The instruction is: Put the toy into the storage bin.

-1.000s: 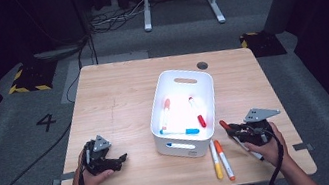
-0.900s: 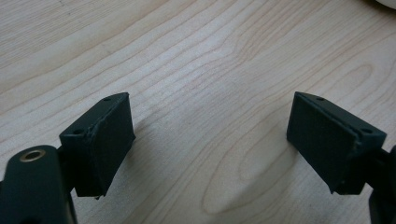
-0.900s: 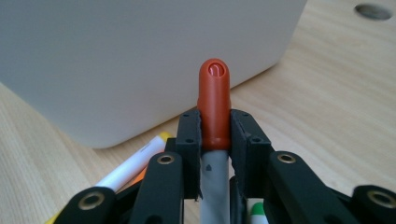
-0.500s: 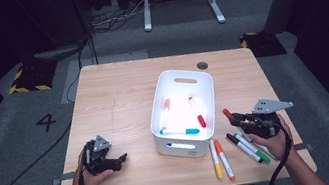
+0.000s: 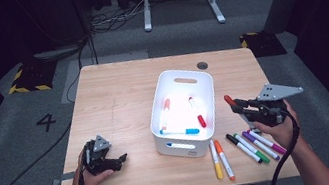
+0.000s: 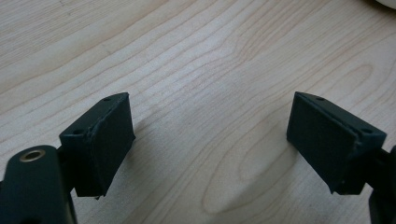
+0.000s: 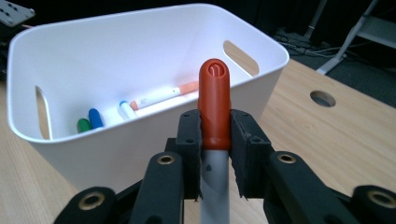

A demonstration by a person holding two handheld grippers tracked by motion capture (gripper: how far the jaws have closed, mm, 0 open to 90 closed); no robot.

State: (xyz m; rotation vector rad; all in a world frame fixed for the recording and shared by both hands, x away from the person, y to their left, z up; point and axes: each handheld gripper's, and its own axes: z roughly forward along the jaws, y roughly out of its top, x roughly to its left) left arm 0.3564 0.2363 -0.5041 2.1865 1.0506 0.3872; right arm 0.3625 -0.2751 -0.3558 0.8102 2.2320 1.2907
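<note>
Right claw (image 5: 236, 105) closed on a red-capped marker (image 5: 229, 100), raised above the bench (image 5: 113, 101) just to the right of the white bin (image 5: 202, 88). In the right gripper view, the two pads press on either side of the marker (image 7: 214, 100) where the red cap meets the grey barrel, the cap pointing toward the bin's near wall (image 7: 140, 135). Inside the bin lie several markers: an orange-capped one (image 5: 165, 112), a red-capped one (image 5: 197, 112) and a blue-capped one (image 5: 179, 131) in the high view, with green and blue caps (image 7: 89, 120) showing in the right gripper view. On the bench to the right of the bin's front corner lie a yellow marker (image 5: 215, 159) and an orange marker (image 5: 224, 158) side by side; beside them, under the right hand, lie a green marker (image 5: 249, 148) and a purple marker (image 5: 262, 143). Left claw (image 5: 115, 160) rests on the bench near its front left edge, well apart from the bin. In the left gripper view its jaws stand wide apart over bare wood (image 6: 210, 93), with nothing between them.
</note>
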